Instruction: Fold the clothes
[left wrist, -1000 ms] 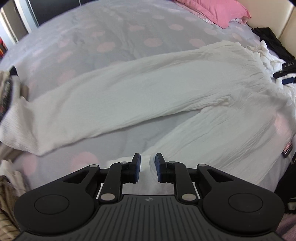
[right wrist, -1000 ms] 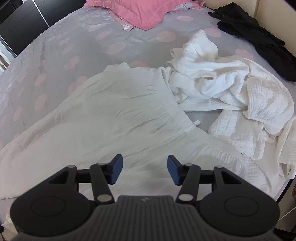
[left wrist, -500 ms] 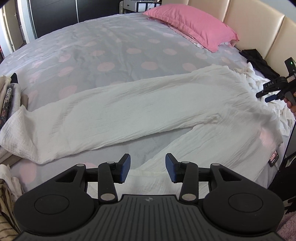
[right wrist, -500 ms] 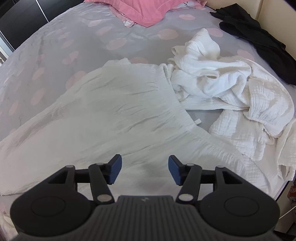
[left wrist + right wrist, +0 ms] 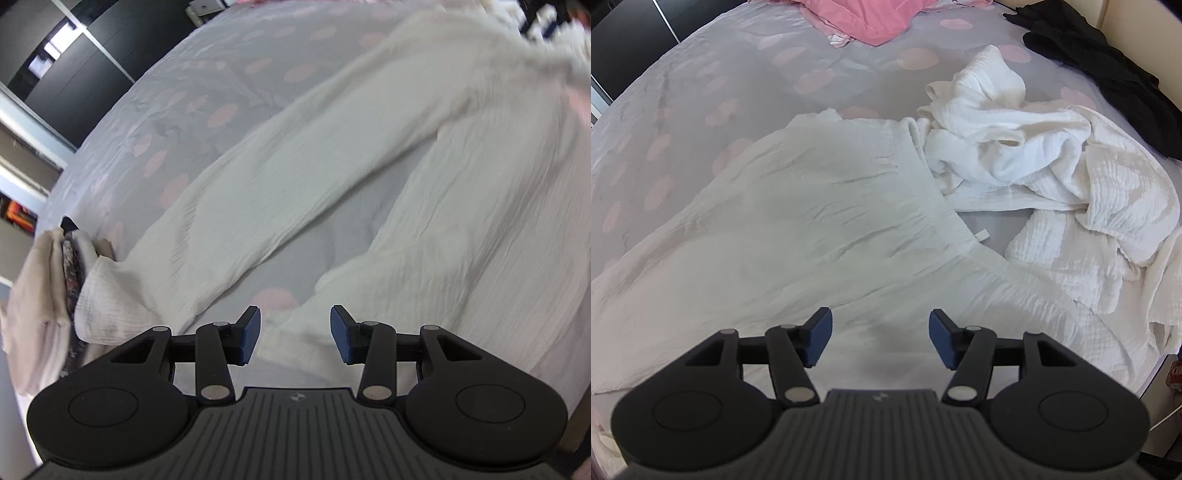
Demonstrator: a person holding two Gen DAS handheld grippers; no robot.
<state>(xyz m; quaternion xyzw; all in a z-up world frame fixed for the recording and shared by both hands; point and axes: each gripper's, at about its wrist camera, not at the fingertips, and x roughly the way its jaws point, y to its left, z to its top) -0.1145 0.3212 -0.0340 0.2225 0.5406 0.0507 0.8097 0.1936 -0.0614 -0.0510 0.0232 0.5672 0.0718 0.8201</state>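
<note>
White crinkled-cotton trousers (image 5: 332, 177) lie spread flat on a grey bedsheet (image 5: 207, 85) printed with soft pink dots. The fabric is thin and finely creased. In the left wrist view the two long legs run from about 1 o'clock down to 8 and 6 o'clock, with a wedge of bare sheet between them. The left gripper (image 5: 294, 334) hangs over the hem of the nearer leg, its blue-padded fingers (image 5: 249, 334) spread apart with nothing pinched; the hem lies under the gap. At 9 o'clock a stack of folded clothes (image 5: 48, 295), beige and patterned, sits touching the far leg's cuff.

In the right wrist view the gathered elastic waistband (image 5: 923, 192) runs diagonally from 12 toward 4 o'clock. The right gripper (image 5: 880, 339) is over the trousers' seat, its fingers (image 5: 820, 338) spread wide and empty. Just beside the waistband, at 2 o'clock, lies a rumpled heap of white waffle-textured garments (image 5: 1052, 177). A limp black garment (image 5: 1108, 70) lies at 1 o'clock, and a smooth pink pillow (image 5: 871, 14) sits at 12 o'clock.
</note>
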